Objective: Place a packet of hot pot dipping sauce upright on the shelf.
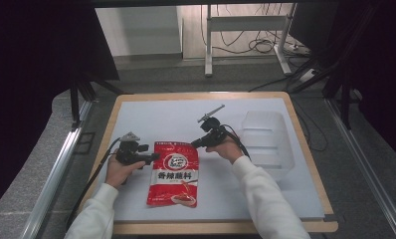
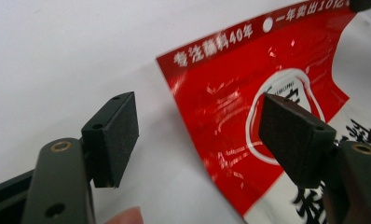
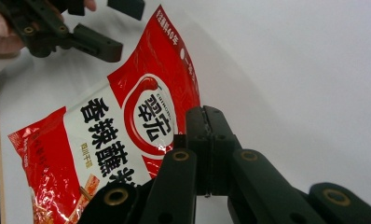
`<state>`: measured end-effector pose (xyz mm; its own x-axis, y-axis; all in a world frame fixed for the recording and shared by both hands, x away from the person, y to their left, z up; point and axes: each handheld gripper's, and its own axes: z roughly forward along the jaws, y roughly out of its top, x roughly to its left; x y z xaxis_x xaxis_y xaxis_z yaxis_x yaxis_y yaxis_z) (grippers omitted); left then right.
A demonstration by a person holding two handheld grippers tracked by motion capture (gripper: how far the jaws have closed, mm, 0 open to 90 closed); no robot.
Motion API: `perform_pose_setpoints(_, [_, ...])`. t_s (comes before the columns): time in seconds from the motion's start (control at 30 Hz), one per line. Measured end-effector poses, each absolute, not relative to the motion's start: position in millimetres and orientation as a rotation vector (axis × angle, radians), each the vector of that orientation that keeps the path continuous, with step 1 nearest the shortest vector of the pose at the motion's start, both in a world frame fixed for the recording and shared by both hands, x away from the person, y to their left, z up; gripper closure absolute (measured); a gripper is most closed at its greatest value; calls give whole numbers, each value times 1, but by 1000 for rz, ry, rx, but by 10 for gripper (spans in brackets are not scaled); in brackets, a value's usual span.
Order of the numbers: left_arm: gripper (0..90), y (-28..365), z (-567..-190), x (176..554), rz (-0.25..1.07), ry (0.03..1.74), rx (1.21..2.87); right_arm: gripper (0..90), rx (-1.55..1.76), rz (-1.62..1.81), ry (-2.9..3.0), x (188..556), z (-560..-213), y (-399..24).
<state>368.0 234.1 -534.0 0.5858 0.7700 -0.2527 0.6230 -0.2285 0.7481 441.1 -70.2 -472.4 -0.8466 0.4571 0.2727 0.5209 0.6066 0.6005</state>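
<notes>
A red and white snack bag (image 1: 174, 173) lies flat on the white table top (image 1: 151, 114) with its printed side up. My right gripper (image 1: 195, 144) is shut on the bag's far right corner, which disappears between the closed pads (image 3: 204, 116). My left gripper (image 1: 153, 157) stands open at the bag's far left corner. In the left gripper view one pad (image 2: 113, 135) hangs over bare table and the other pad (image 2: 291, 135) over the bag (image 2: 221, 98), neither pressing on it. The right gripper view shows the bag (image 3: 127, 116) and, beyond it, the open left gripper (image 3: 116, 25).
A clear plastic bin (image 1: 265, 139) sits on the right part of the table, just beyond my right hand. The table has a wooden rim (image 1: 305, 144). Behind it are a white metal frame (image 1: 246, 25), floor cables and dark curtains at both sides.
</notes>
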Motion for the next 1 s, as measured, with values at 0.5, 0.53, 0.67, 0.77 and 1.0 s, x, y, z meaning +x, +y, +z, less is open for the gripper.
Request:
perform_pose_setpoints(0.5, [448,224,-540,381,102,1050,1987,894,-814,-1071,-2773,440,-471,-69])
perform_pose_setpoints(0.53, [483,225,-538,379,110,1047,1991,894,-816,-1070,-2775,440,-471,-69])
perform_pose_setpoints(0.67, [614,223,-534,372,132,1016,2018,894,-819,-1078,-2776,440,-471,-70])
perform_pose_setpoints(0.77, [689,226,-532,363,144,995,2012,894,-815,-1081,-2781,439,-471,-72])
perform_pose_setpoints(1.0, [869,238,-527,355,110,935,1988,893,-811,-1087,-2782,437,-472,-71])
